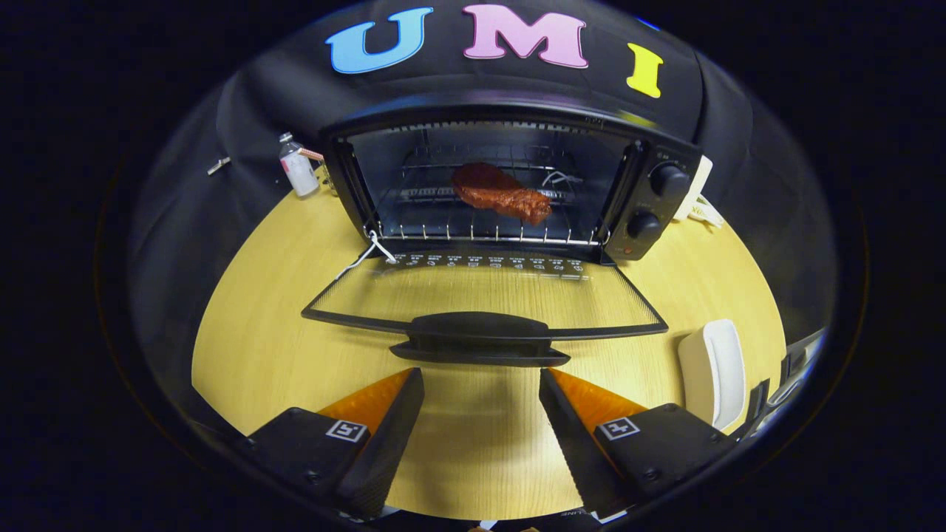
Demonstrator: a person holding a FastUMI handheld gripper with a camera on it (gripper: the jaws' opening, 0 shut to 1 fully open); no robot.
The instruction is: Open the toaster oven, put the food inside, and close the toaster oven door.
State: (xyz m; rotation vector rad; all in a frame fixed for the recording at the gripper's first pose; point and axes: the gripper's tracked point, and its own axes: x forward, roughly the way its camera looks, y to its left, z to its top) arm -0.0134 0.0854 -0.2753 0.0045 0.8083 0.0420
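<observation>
Two fingers of the gripper [481,378] stand apart with nothing between them, only bare wooden table [251,347] showing in the gap. Just ahead of the fingertips lies the handle [479,338] of the toaster oven door [484,295], which is swung fully down and rests flat over the table, its glass pane letting the wood grain show through. Beyond the door stands the toaster oven [510,181] with its chamber open to view. Inside, on the wire rack [488,233], lies the food [501,193], a reddish-brown piece resembling cooked meat, set slightly toward the control side. Two dark knobs [656,201] sit one above the other on the panel beside the chamber, with a small red-orange dot below them. A white cord [367,251] hangs at the door's hinge corner on the side away from the knobs. Near that side of the oven stands a small bottle [298,169] with a pale label. A white dish [714,372] lies on the table beside the door's knob-side corner, apart from the gripper
</observation>
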